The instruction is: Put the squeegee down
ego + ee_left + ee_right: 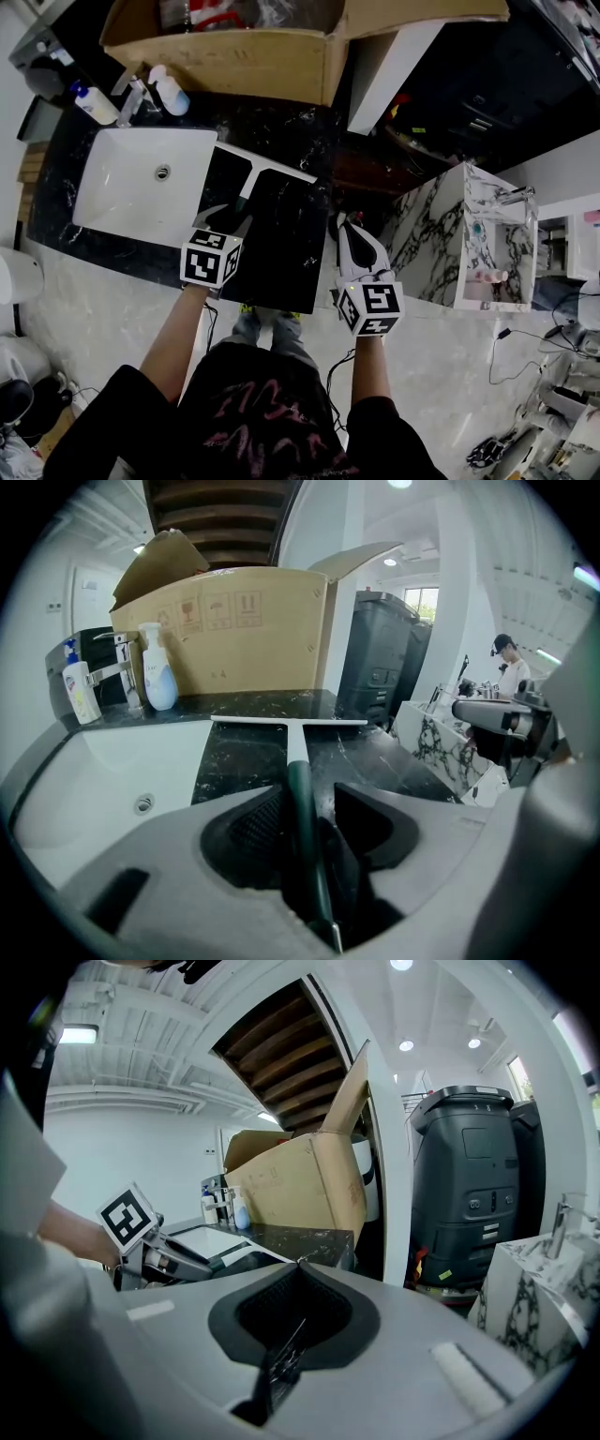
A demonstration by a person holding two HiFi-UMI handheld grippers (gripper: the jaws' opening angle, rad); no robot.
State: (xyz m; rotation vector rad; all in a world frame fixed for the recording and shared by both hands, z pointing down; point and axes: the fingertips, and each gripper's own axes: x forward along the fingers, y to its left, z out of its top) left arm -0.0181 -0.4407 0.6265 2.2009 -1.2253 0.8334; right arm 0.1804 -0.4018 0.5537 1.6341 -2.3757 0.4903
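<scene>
Left gripper view: squeegee (296, 750) lying on counter (234, 754).
Left hand-held gripper (307, 794) holds its jaws apart; the handle runs straight ahead between them.

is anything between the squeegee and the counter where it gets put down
Nothing visible: the squeegee already lies on the bare black counter beside the sink, its handle between the open jaws of the left tool.
</scene>
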